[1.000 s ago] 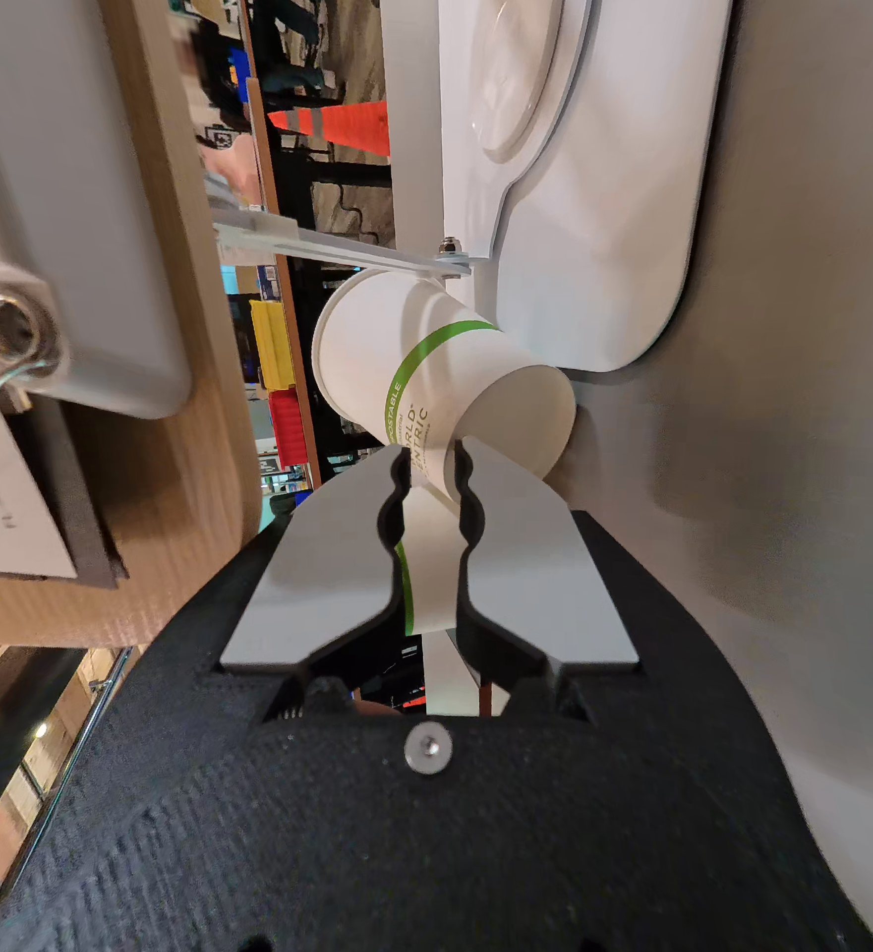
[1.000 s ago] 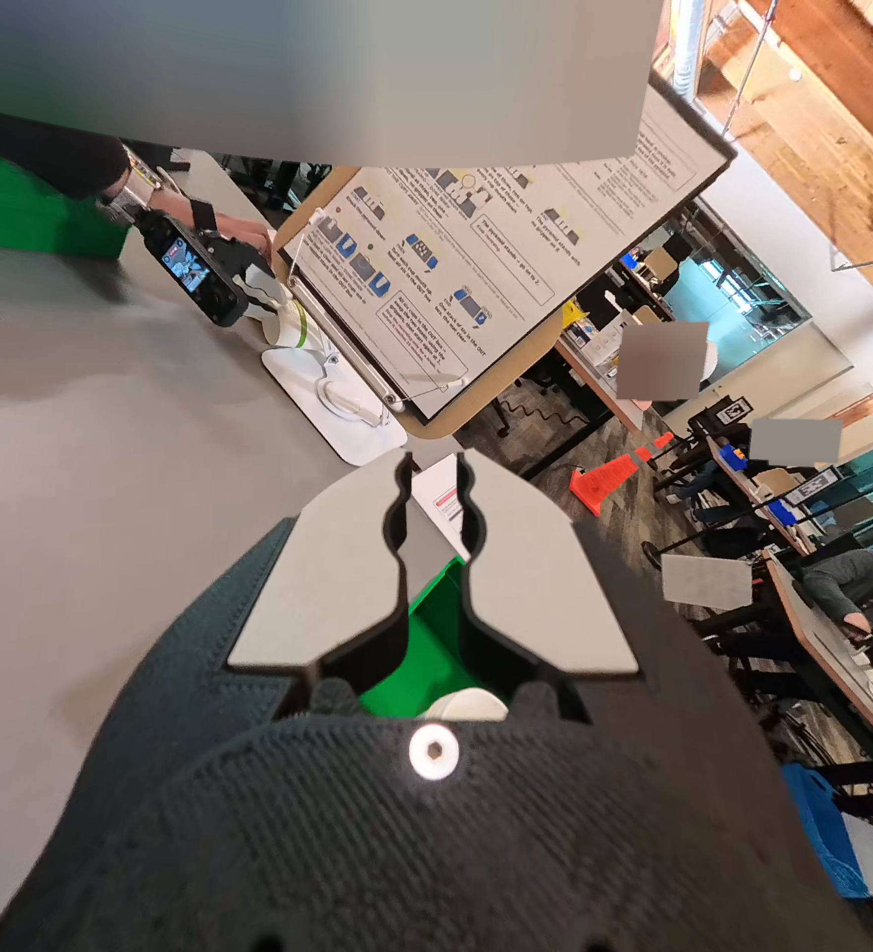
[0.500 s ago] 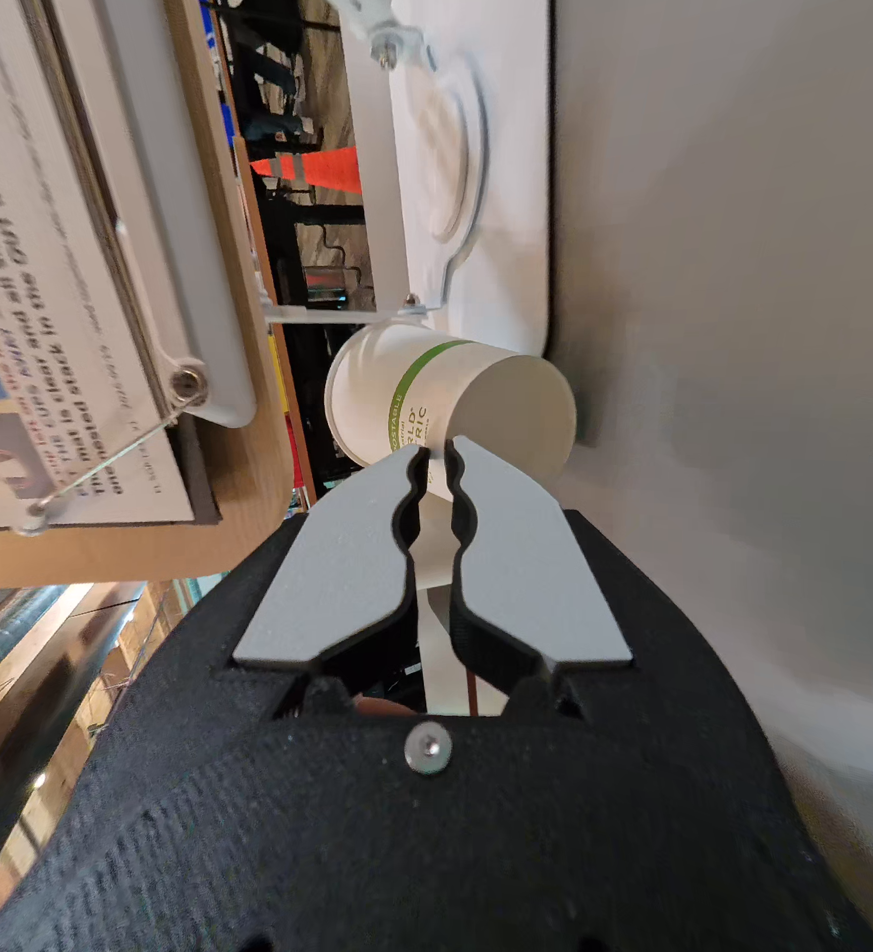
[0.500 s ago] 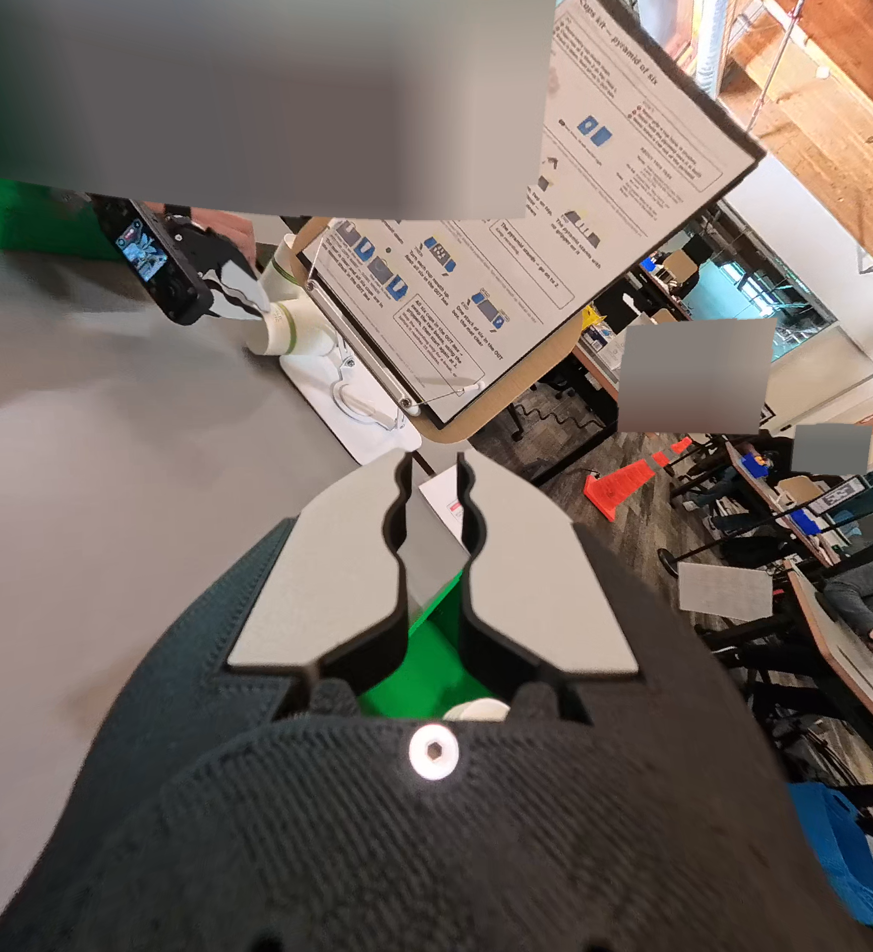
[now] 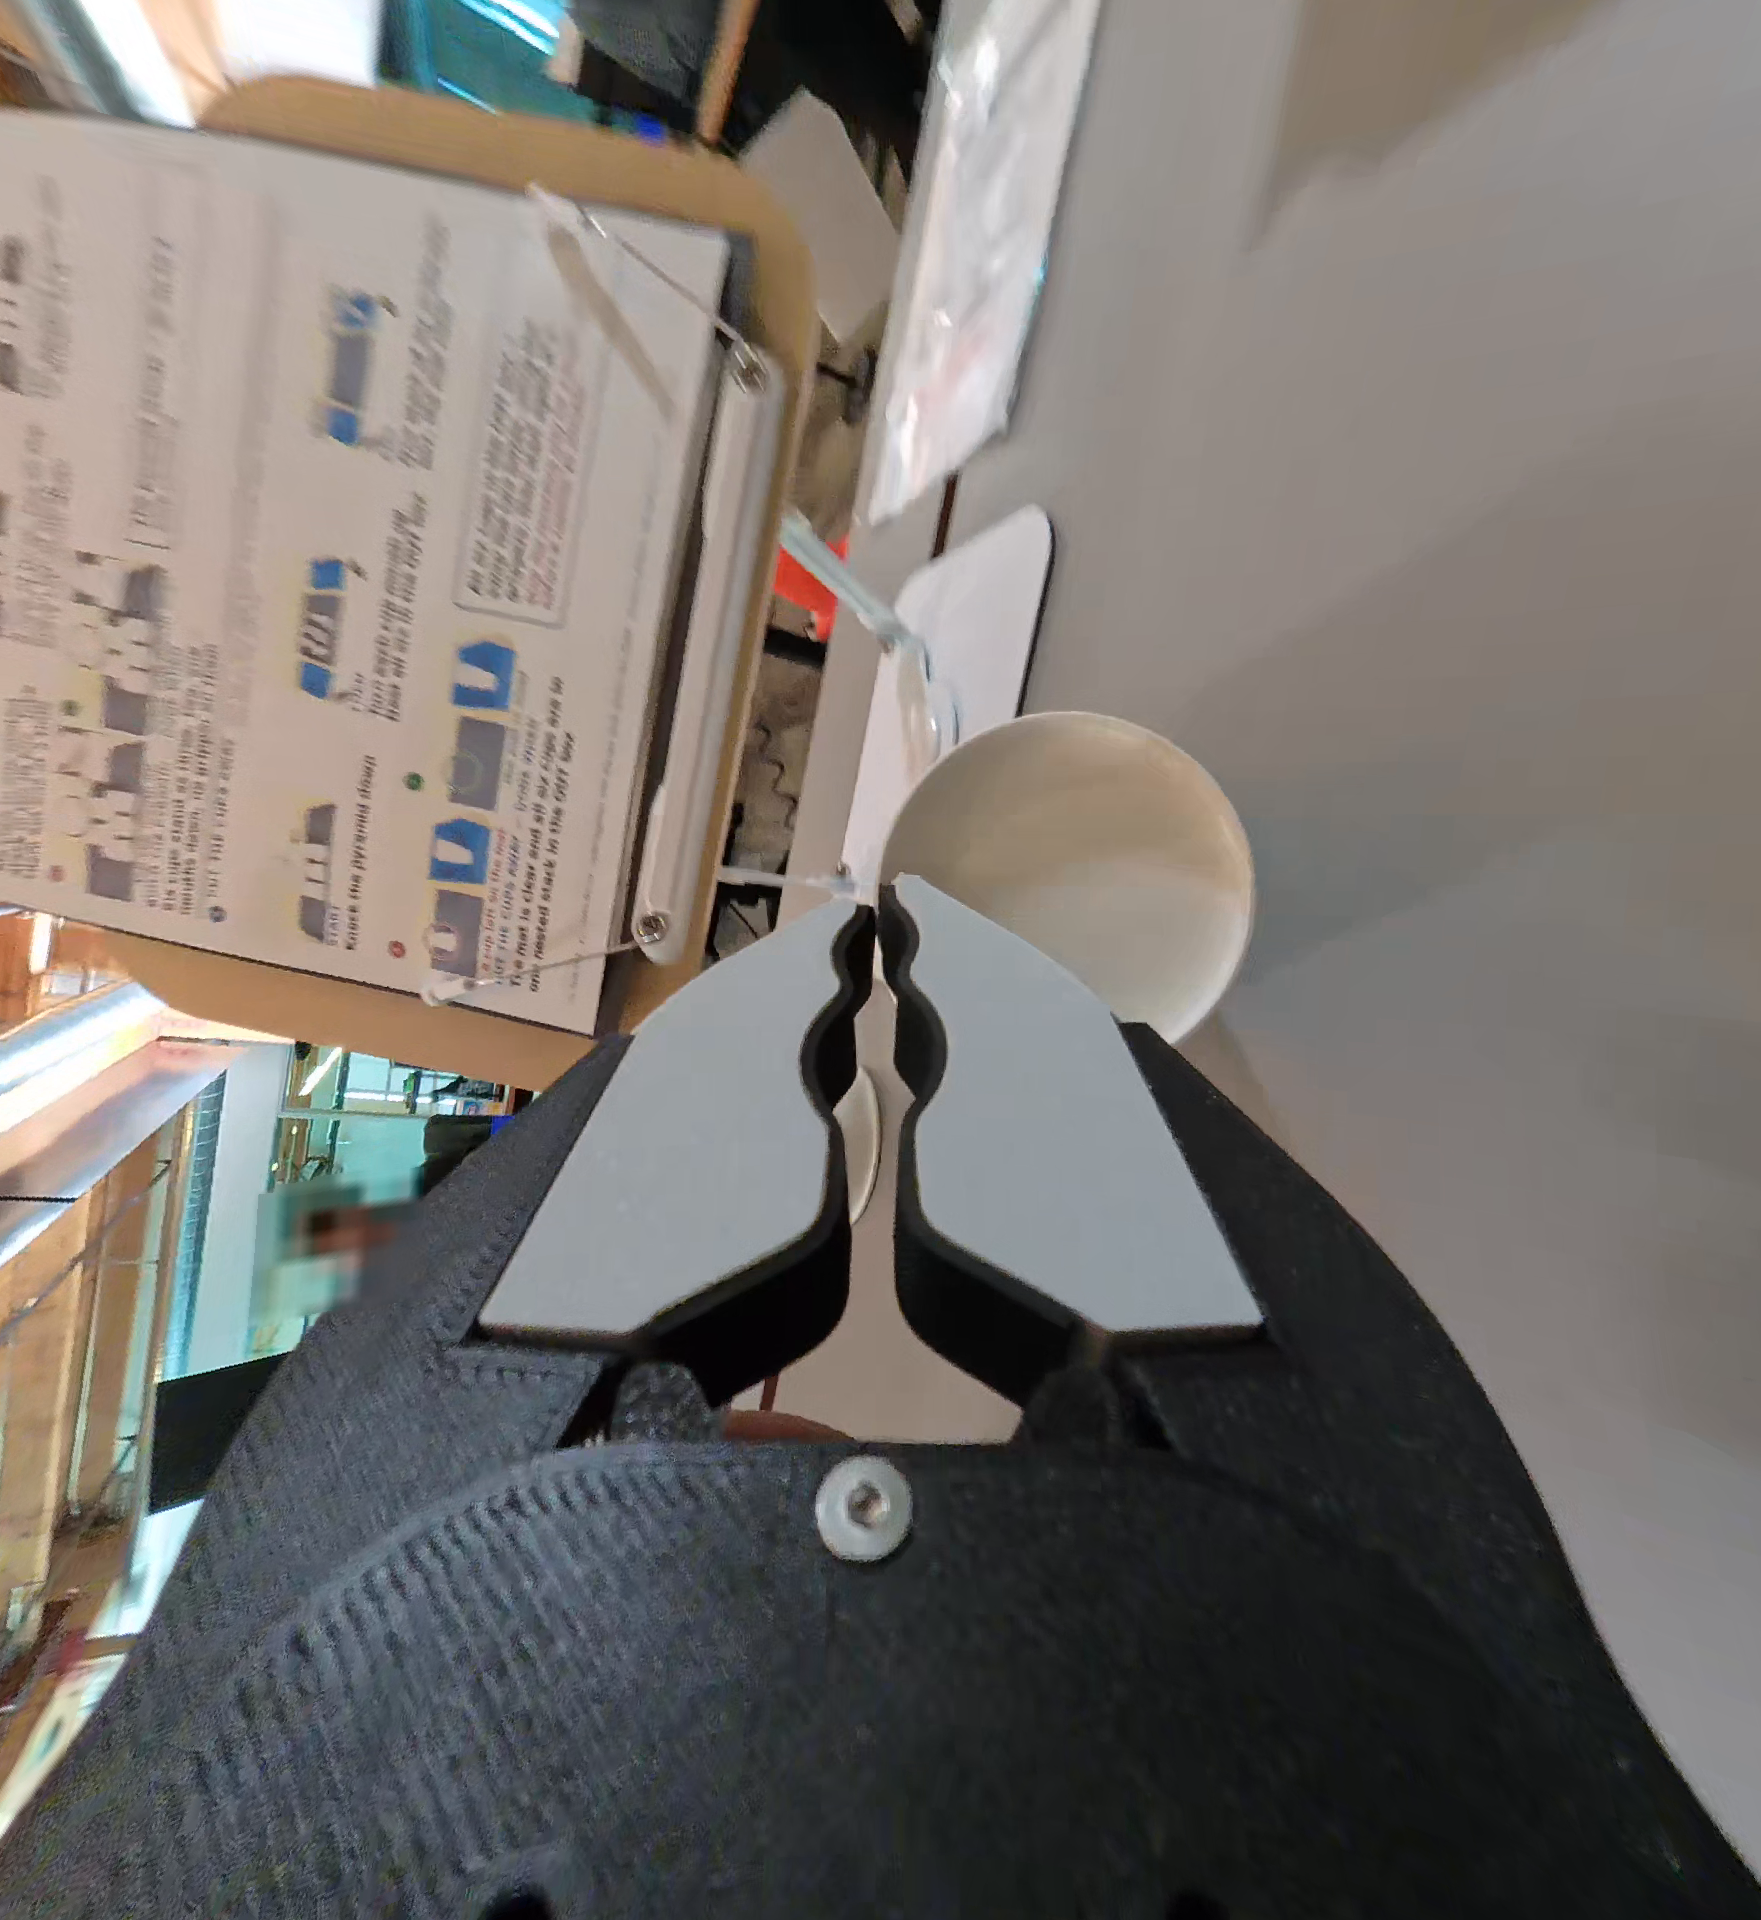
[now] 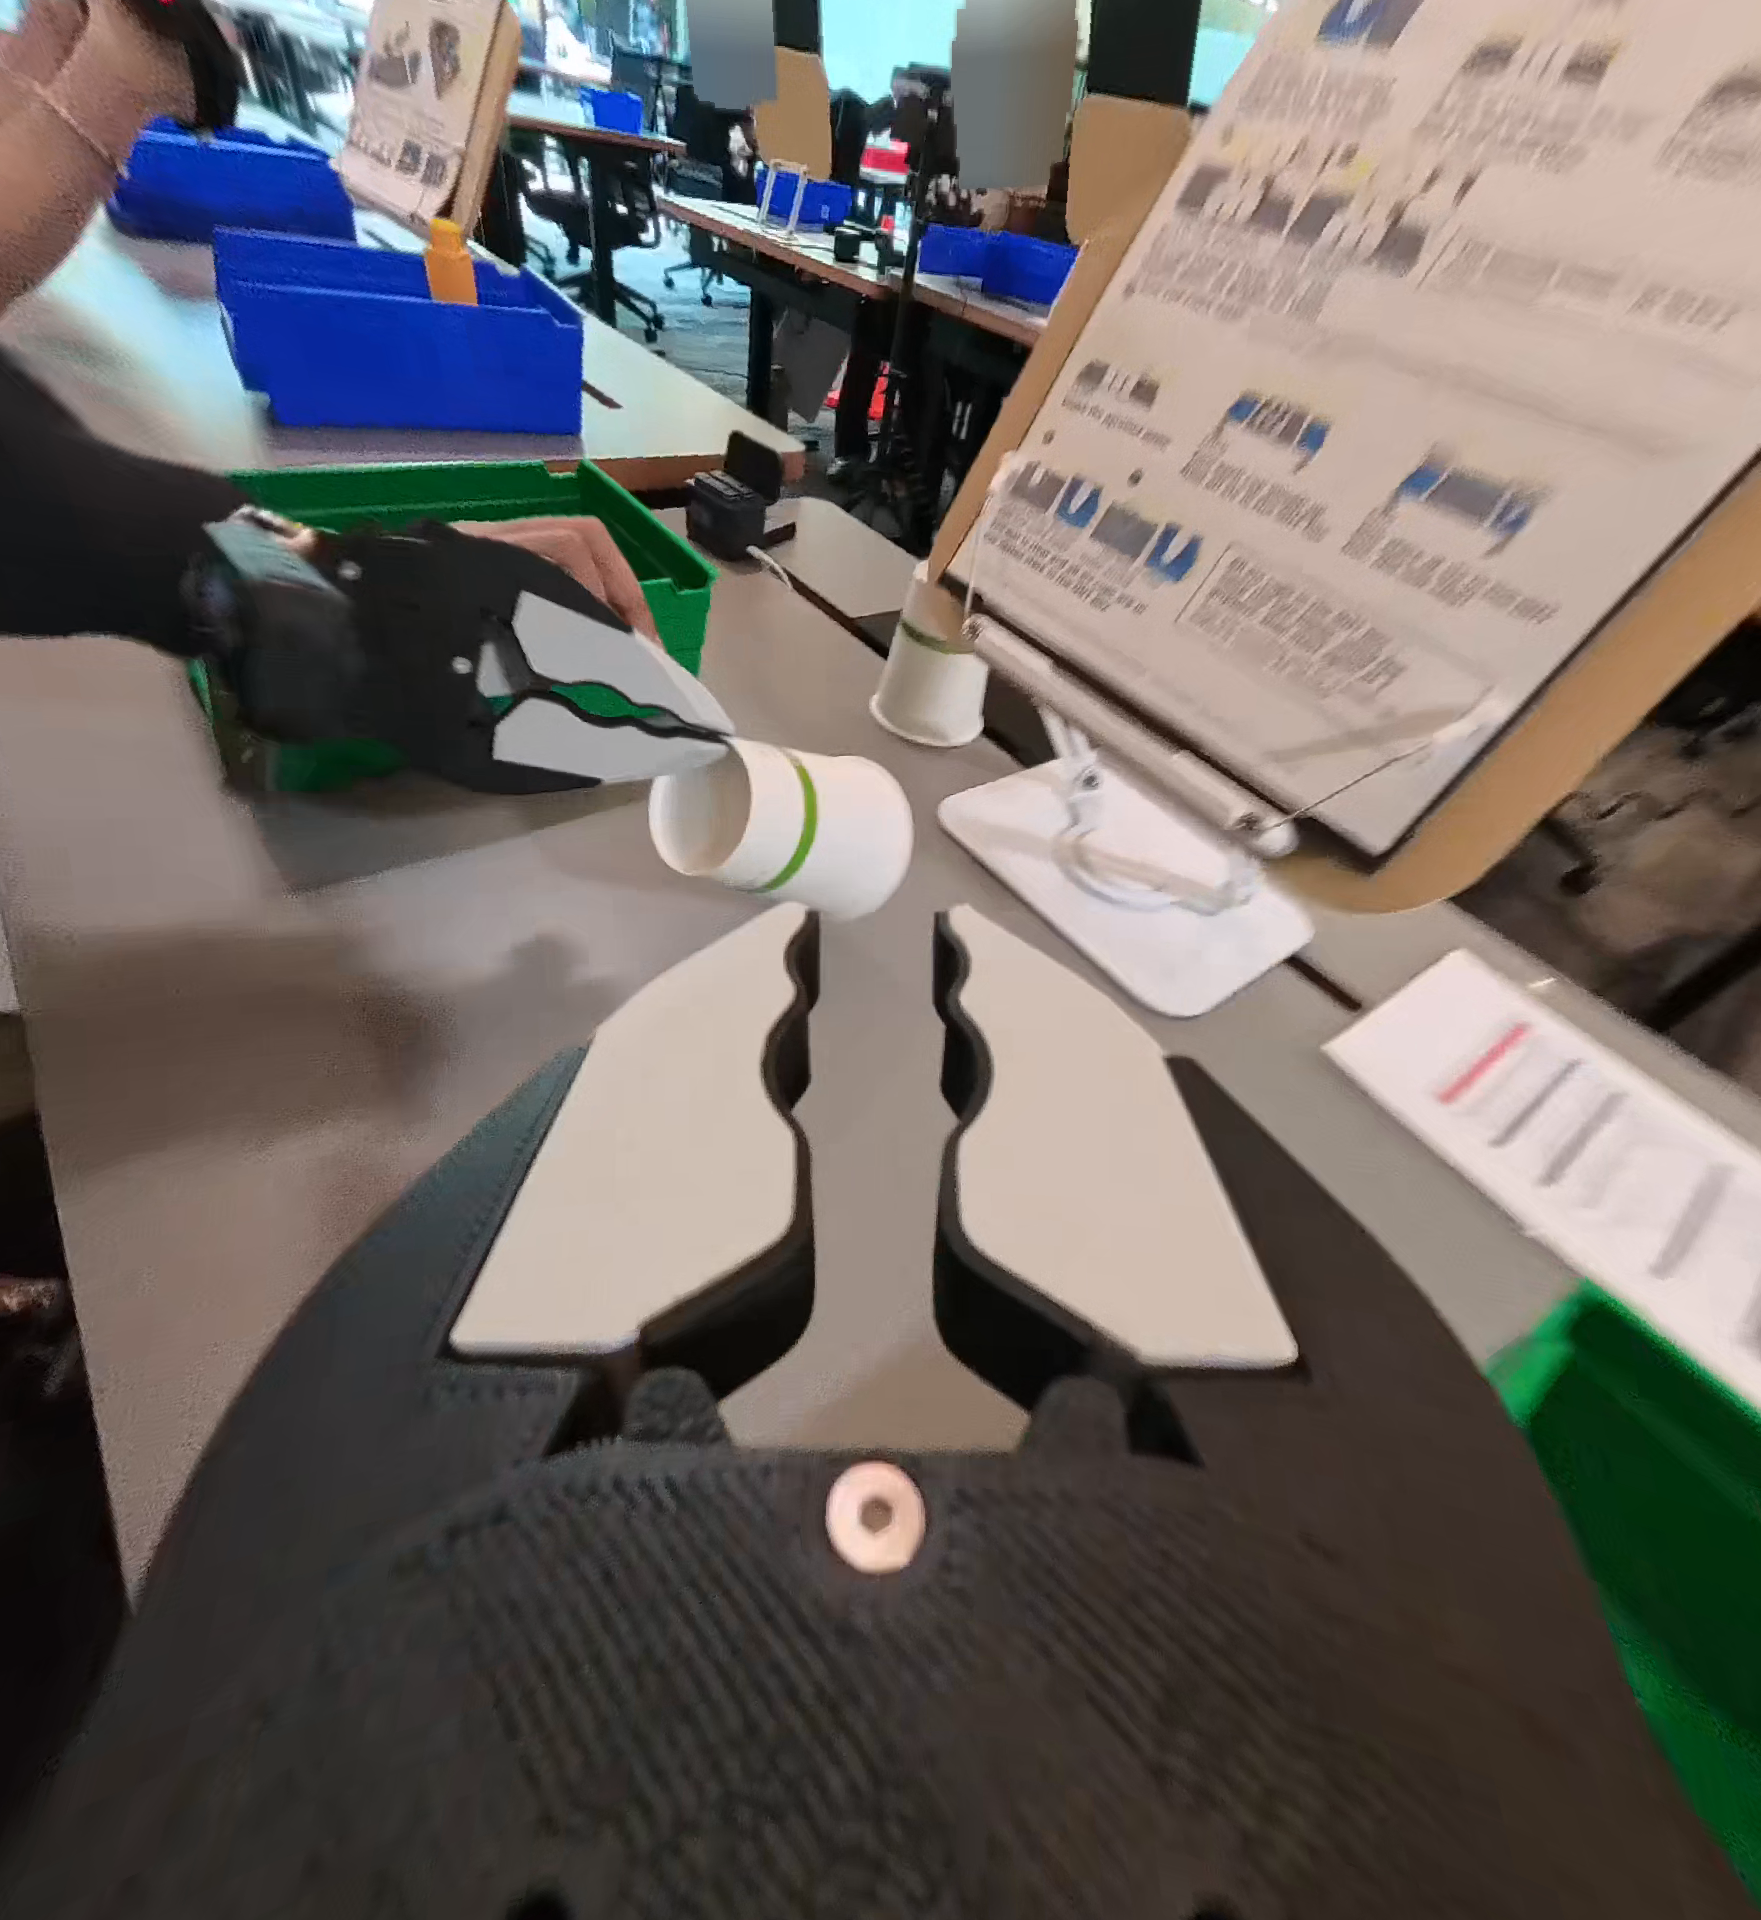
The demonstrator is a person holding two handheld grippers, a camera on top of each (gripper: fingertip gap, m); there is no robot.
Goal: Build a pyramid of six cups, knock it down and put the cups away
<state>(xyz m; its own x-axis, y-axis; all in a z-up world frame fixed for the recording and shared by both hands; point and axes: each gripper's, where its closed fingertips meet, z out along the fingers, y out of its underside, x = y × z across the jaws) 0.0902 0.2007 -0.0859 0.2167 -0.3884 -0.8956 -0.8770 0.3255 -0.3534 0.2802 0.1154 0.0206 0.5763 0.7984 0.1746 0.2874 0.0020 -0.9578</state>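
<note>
The left claw (image 6: 720,740), two flat grey plates with wavy black inner edges on a ribbed black body, pinches the rim of a white paper cup (image 6: 782,826) and holds it on its side, tilted, just above the smooth grey bench (image 6: 502,935). The cup is a tapered cylinder with a thin green band around its wall; its open mouth faces the claw and its closed base points toward the document stand. In the left wrist view the left claw (image 5: 878,916) has its plates nearly together on the rim, and the paper cup (image 5: 1073,862) shows mostly as a pale round disc just beyond the tips; whether that is its mouth or base is hard to tell there.

The right claw (image 6: 876,920), of the same grey-and-black build, hangs just in front of the paper cup with its jaws parted and nothing between them, only bare bench.

Beyond the paper cup, a second cup (image 6: 930,681) of the same kind stands upside down on the bench, beside the foot of the document stand (image 6: 1136,894). The stand has a flat white rounded base and a thin metal arm, and props up a brown board bearing a printed instruction sheet (image 6: 1395,436) held by wire clips.

Behind the left claw sits a green plastic bin (image 6: 647,540); blue bins (image 6: 408,343) lie on a farther table. To the right of the paper cup, past the stand, a laminated white card (image 6: 1603,1153) lies flat by another green bin (image 6: 1707,1507).
</note>
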